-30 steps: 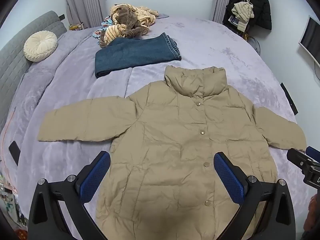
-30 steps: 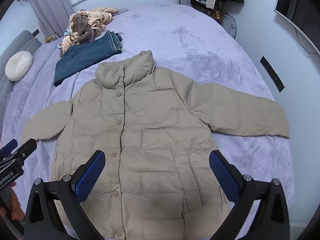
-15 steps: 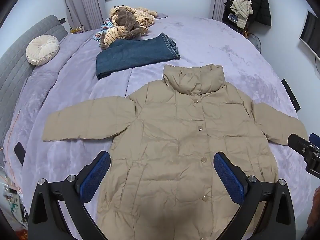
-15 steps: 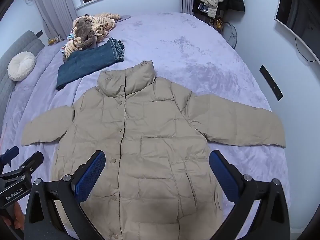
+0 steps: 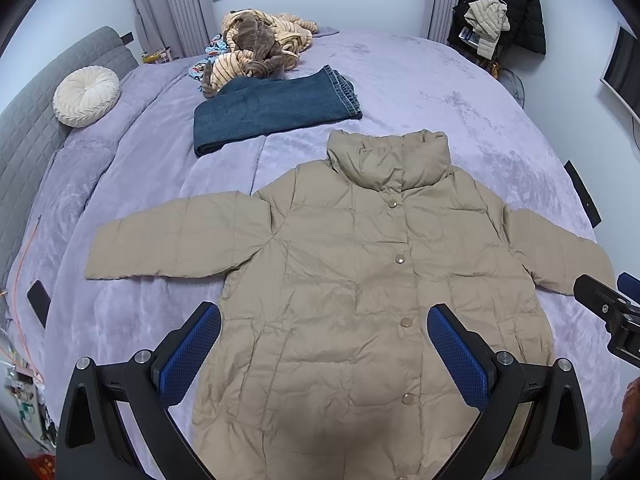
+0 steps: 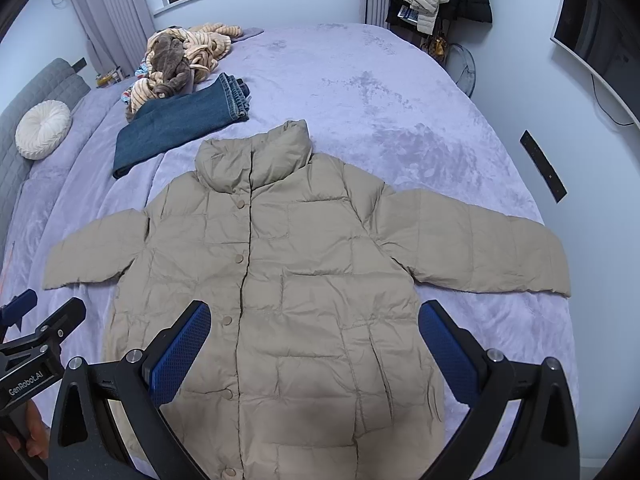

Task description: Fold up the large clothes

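A tan puffer jacket [image 5: 360,272] lies flat and buttoned on the purple bed [image 5: 420,92], collar far, sleeves spread to both sides. It also shows in the right wrist view [image 6: 304,272]. My left gripper [image 5: 324,352] is open and empty, held above the jacket's lower front. My right gripper [image 6: 316,348] is open and empty above the hem area. The right gripper's tip shows at the right edge of the left wrist view [image 5: 608,308]; the left gripper shows at the left edge of the right wrist view [image 6: 36,336].
Folded blue jeans [image 5: 272,112] lie beyond the collar. A heap of striped and brown clothes [image 5: 256,48] sits at the bed's far side. A round white cushion [image 5: 86,96] rests by the grey headboard. Coats [image 5: 496,12] hang at back right.
Both grippers have pulled back and risen a little, so the jacket sits lower and more fully in view. Both stay open. The jacket has not moved.
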